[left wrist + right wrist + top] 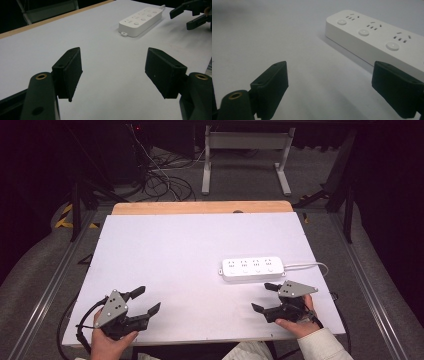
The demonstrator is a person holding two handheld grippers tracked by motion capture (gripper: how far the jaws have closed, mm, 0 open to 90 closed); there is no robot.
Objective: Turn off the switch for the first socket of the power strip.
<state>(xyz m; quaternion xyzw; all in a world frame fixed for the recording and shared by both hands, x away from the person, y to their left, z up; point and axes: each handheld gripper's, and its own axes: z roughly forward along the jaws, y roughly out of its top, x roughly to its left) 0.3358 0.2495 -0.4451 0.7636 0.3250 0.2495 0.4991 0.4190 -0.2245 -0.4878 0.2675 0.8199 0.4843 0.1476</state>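
Observation:
A white power strip (252, 268) with several sockets and round buttons lies flat on the right half of the white table top (175, 245); its white cord (312, 265) runs off to the right. My left gripper (148, 300) rests near the front left edge, open and holding nothing. My right gripper (261, 297) is open and sits just in front of the strip, apart from it. The left gripper view has the left gripper (115, 72) wide open, with the power strip (140, 21) far ahead. In the right gripper view, the right gripper (332, 82) stands open with the power strip (377, 37) close ahead.
A wooden strip (200, 207) borders the table's far edge. Beyond it on the floor stand a metal frame (245, 150) and loose cables (160, 177). Metal rails run along both sides of the table. The other gripper (190, 15) appears at the top right of the left gripper view.

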